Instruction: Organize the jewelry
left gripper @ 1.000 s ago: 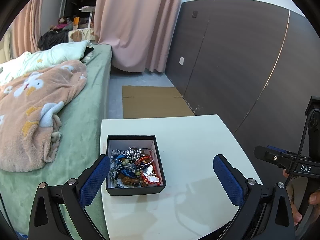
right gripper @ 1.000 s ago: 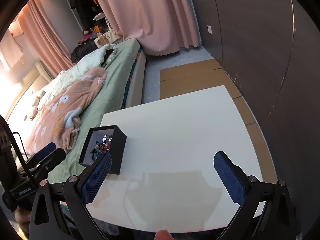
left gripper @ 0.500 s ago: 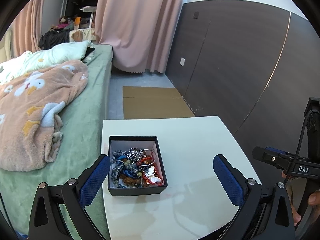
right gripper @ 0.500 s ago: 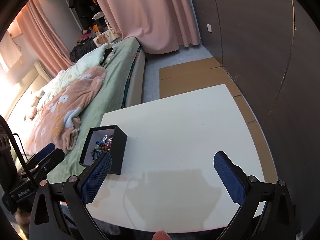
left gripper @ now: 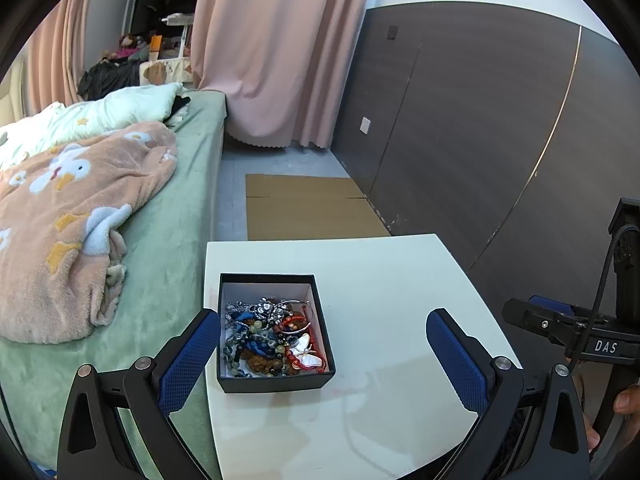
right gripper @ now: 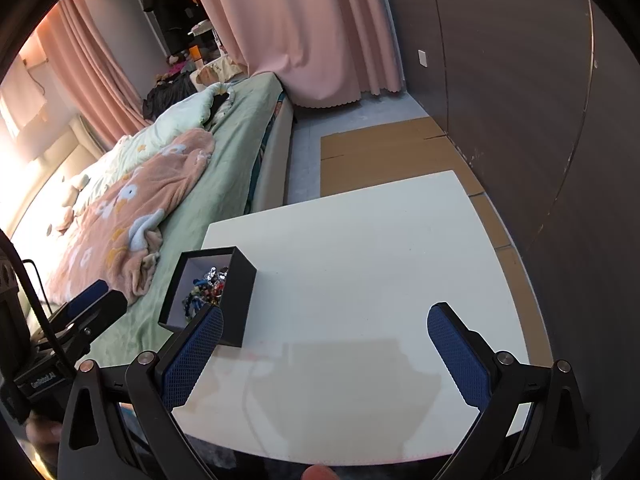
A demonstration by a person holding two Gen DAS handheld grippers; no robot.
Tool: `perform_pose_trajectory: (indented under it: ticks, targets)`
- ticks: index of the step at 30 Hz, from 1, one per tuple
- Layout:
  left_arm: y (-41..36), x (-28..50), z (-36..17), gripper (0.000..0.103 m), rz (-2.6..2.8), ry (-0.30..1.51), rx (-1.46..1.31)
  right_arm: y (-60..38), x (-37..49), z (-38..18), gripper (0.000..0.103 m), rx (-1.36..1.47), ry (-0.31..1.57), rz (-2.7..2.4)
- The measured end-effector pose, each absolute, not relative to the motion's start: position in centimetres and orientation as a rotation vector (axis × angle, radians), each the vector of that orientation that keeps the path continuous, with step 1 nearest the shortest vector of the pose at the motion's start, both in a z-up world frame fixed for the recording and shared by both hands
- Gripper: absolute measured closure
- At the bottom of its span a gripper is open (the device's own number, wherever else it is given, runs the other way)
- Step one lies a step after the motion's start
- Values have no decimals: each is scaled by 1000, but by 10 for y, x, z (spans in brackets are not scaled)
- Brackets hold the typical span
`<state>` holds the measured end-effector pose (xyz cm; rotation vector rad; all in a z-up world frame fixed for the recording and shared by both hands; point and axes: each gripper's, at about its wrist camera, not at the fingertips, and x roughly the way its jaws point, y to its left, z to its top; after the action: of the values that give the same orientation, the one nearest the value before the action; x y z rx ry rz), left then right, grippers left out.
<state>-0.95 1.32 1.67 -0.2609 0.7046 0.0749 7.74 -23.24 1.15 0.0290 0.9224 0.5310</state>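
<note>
Since 1 second ago the left gripper [left gripper: 322, 354] has crept a little nearer the table, so the small square black cardboard box with a white lining [left gripper: 276, 382] sits slightly lower and larger in its view; the right gripper [right gripper: 324, 354] has barely shifted. Both tools stand with their blue-padded fingers spread wide and nothing between them. The box rests on the near left part of the square white tabletop [left gripper: 384, 280], close to the edge that faces the bed with the green sheet [left gripper: 176, 240] and the peach fleece blanket printed with ducks [left gripper: 68, 216]. Inside it lies a tangle of beaded bracelets and chains [left gripper: 272, 336], with a pale butterfly-shaped pendant [left gripper: 306, 356] towards the near right corner. From the left gripper the box is straight ahead and just left of centre, its left finger [left gripper: 188, 356] overlapping the box's left wall in the picture; from the right gripper the same box [right gripper: 232, 300] lies well off to the left, behind its left finger. The left hand looks the nearer, so I'd judge it best placed to reach in, the right having the bare tabletop for laying pieces out.
</note>
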Motion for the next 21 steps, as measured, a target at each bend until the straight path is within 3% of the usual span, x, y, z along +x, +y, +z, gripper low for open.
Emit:
perform_pose_trajectory:
  ticks: [21]
  targets:
    - [13, -9, 17, 0, 77, 703, -265, -233, 76, 14, 0, 11, 915, 528]
